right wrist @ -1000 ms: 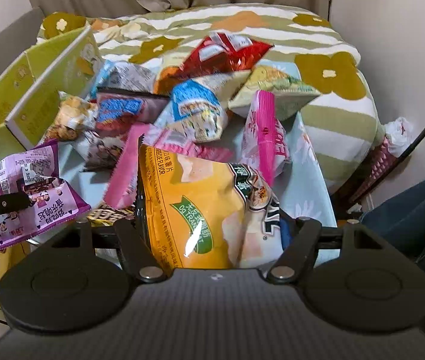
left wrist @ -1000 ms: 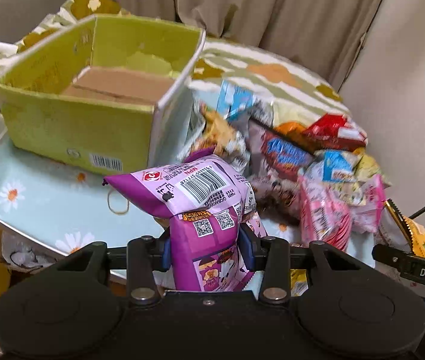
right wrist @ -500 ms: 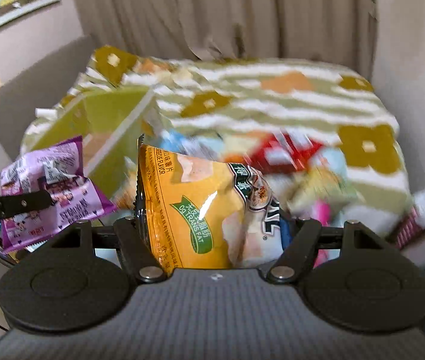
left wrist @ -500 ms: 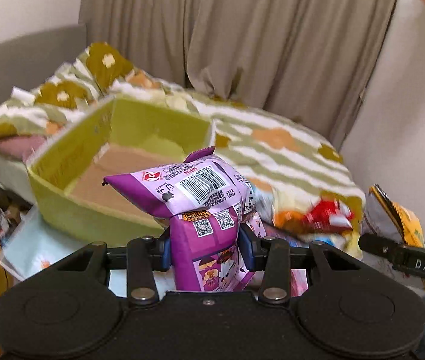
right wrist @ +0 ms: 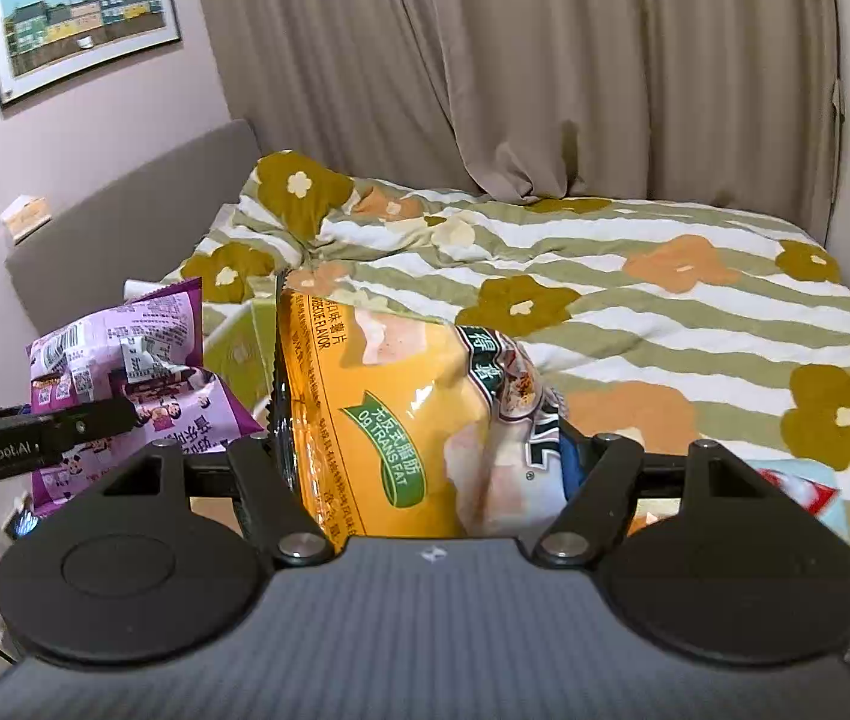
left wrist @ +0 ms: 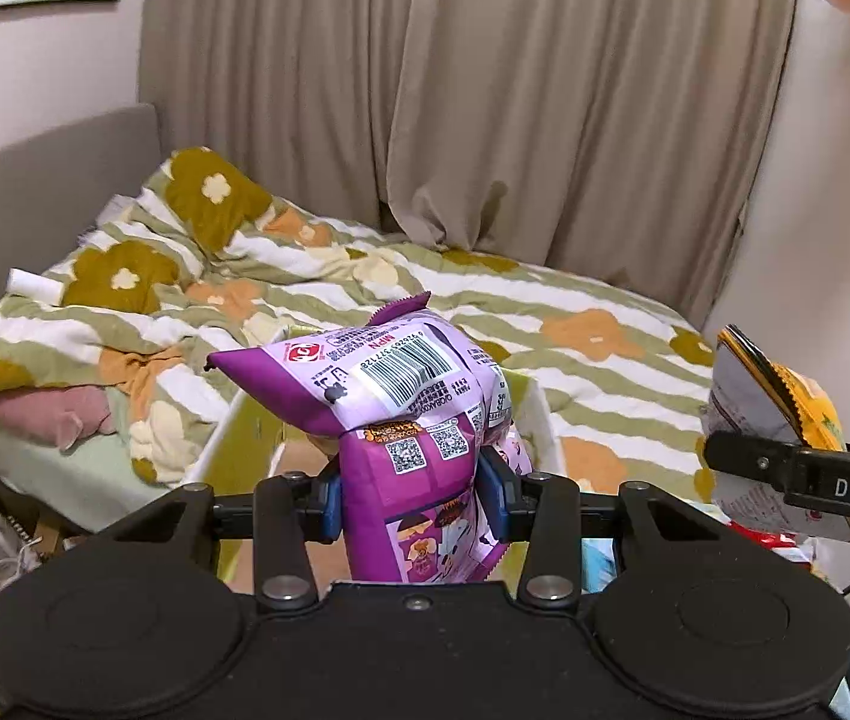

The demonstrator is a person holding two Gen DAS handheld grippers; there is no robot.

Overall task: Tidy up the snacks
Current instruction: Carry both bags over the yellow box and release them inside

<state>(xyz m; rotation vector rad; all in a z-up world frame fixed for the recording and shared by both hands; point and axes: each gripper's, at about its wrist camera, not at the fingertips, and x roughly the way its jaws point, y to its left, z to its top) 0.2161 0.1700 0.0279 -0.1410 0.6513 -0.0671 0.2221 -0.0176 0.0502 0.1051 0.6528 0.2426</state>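
My left gripper [left wrist: 410,489] is shut on a purple snack bag [left wrist: 407,396] and holds it up in the air. The green cardboard box [left wrist: 245,438] shows just below and behind the bag, mostly hidden. My right gripper [right wrist: 425,462] is shut on a yellow chip bag [right wrist: 377,414], also lifted. In the right wrist view the purple bag [right wrist: 125,372] and the left gripper are at the left, and a corner of the green box [right wrist: 239,348] shows between the two bags. The yellow bag [left wrist: 779,408] shows at the right of the left wrist view.
A bed with a striped flower quilt [right wrist: 635,300] fills the space behind. Curtains [left wrist: 485,90] hang at the back. A grey headboard [right wrist: 125,210] and a framed picture [right wrist: 80,12] are at the left. A few snack packs [right wrist: 797,489] peek out low right.
Both grippers have risen and tilted up with their bags. The snack pile and table have dropped out of view. The green box has slid down behind the bags.
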